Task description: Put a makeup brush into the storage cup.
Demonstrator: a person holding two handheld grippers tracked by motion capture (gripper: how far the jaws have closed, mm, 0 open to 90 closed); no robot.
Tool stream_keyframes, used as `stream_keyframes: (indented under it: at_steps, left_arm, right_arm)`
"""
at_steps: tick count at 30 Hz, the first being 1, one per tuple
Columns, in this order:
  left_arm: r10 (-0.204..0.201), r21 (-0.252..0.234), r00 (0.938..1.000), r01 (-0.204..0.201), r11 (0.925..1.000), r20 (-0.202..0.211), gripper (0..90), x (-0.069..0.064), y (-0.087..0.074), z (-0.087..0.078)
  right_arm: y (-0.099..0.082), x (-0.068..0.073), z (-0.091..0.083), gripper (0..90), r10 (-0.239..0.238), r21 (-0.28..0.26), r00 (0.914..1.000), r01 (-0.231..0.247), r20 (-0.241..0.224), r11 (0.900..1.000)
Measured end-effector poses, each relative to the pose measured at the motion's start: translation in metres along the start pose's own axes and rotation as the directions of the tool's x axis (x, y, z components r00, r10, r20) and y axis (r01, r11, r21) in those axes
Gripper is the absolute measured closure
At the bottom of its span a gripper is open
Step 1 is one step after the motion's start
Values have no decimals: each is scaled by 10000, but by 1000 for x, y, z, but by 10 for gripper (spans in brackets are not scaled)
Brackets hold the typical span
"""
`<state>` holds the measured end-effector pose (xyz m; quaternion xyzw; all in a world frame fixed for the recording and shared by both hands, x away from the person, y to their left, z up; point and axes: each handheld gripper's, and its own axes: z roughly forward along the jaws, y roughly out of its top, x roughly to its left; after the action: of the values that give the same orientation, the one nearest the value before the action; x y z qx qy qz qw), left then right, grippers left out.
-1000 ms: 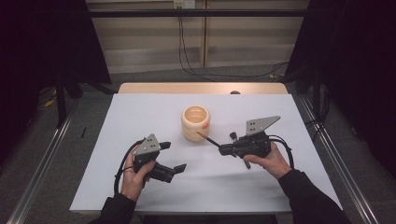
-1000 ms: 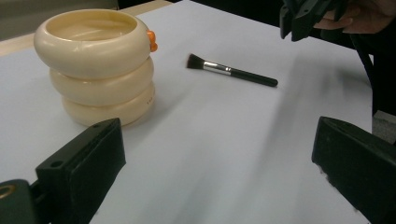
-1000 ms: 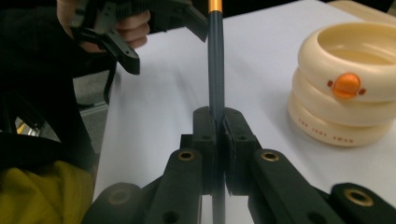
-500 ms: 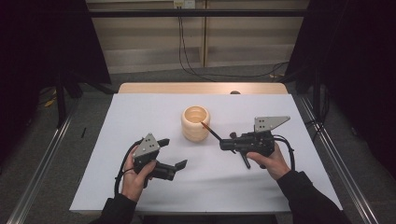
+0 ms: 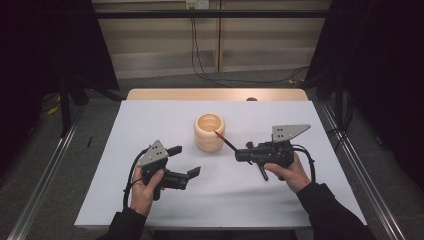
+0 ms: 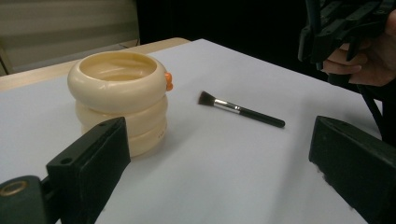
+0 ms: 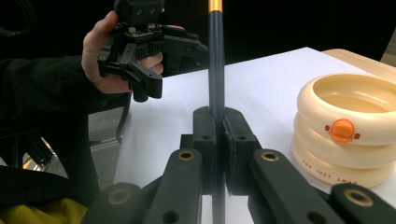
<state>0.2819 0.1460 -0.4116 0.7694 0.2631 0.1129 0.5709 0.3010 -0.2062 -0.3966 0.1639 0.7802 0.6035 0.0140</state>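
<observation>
A cream ringed cup [image 5: 209,134] [image 6: 119,100] [image 7: 348,135] with an orange knob stands mid-table. My right gripper [image 5: 238,154] [image 7: 217,122], to its right, is shut on a thin dark stick [image 5: 226,141] [image 7: 215,56] with an orange band. The stick slants toward the cup's rim. My left gripper [image 5: 184,160] [image 6: 217,140] rests in front of the cup and to its left, jaws wide open with nothing between them. In the left gripper view a black-handled makeup brush [image 6: 240,109] looks to lie on the tabletop between the cup and the right hand [image 6: 355,56].
The white tabletop [image 5: 150,125] ends in a wooden strip [image 5: 215,94] at the far edge. Metal rails [image 5: 45,170] run along the floor on both sides. Cables [image 5: 200,60] hang against the back wall.
The right hand has turned slightly, lifting the stick's tip from beside the cup toward its rim. The left gripper has not moved.
</observation>
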Motion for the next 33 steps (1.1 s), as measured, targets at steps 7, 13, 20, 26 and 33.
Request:
stream_keyframes:
  at_steps: [7, 13, 20, 26, 33]
  left_arm:
    - [72, -310, 9992, -60, 9995, 394, 51, -6, 12, 5]
    - [-76, -402, 9980, 101, 9991, 622, 59, 0, 26, 5]
    - [163, -773, 9937, -77, 9970, 1110, 62, -6, 31, 14]
    - [449, -747, 9947, -381, 9965, 927, 78, -15, 37, 24]
    - [679, -918, 9923, -585, 9941, 1032, 135, -26, 42, 34]
  right_arm:
    - [0, 1, 3, 857, -47, 29, 9999, 47, -150, 10000]
    - [0, 1, 3, 857, -69, 96, 9999, 70, -127, 9999]
    - [0, 2, 6, 857, -166, 162, 9996, 170, -213, 9997]
    - [0, 3, 8, 857, -165, 160, 9996, 168, -244, 9997]
    - [0, 3, 9, 857, -165, 250, 9996, 171, -244, 9995]
